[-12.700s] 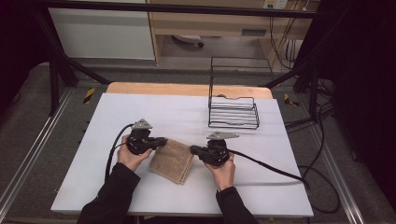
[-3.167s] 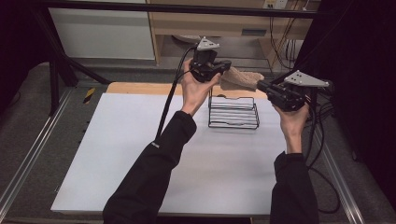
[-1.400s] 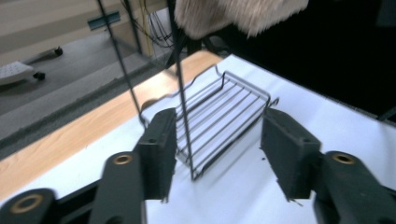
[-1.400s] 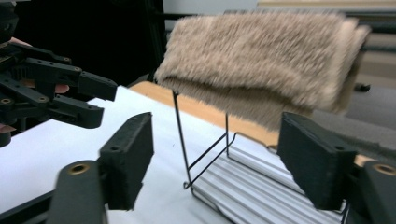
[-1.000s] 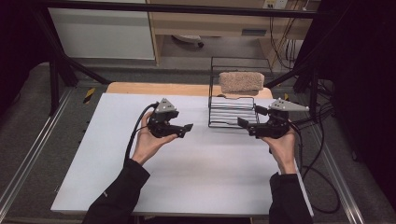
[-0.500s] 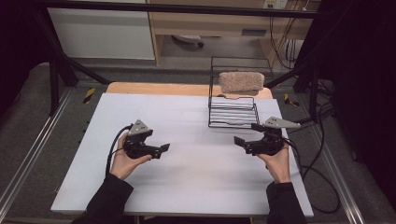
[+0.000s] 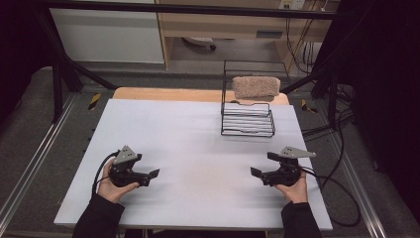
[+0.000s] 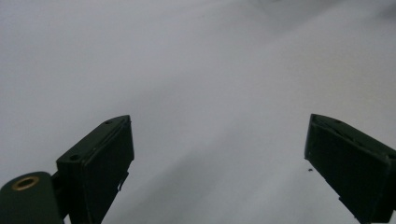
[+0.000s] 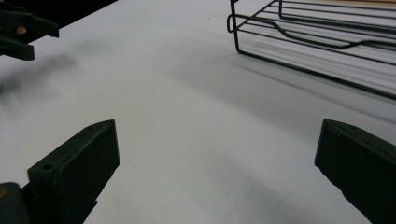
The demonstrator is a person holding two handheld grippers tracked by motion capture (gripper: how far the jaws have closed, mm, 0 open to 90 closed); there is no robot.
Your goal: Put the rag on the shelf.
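Folded tan towel [image 7: 256, 86] draped over top rail of black wire rack [image 7: 247, 119] at table's [image 7: 198, 129] far edge | left gripper [image 7: 153, 174] jaws just spread wide, empty | right gripper [image 7: 255, 172] jaws released, empty

A plain white table [image 7: 198, 144] carries a black wire rack [image 7: 247, 119] at 1 o'clock, draped with a speckled beige-brown cloth [image 7: 256, 87]. The 2 grippers [image 7: 154, 173] [image 7: 255, 172] are black, topped with grey plates.
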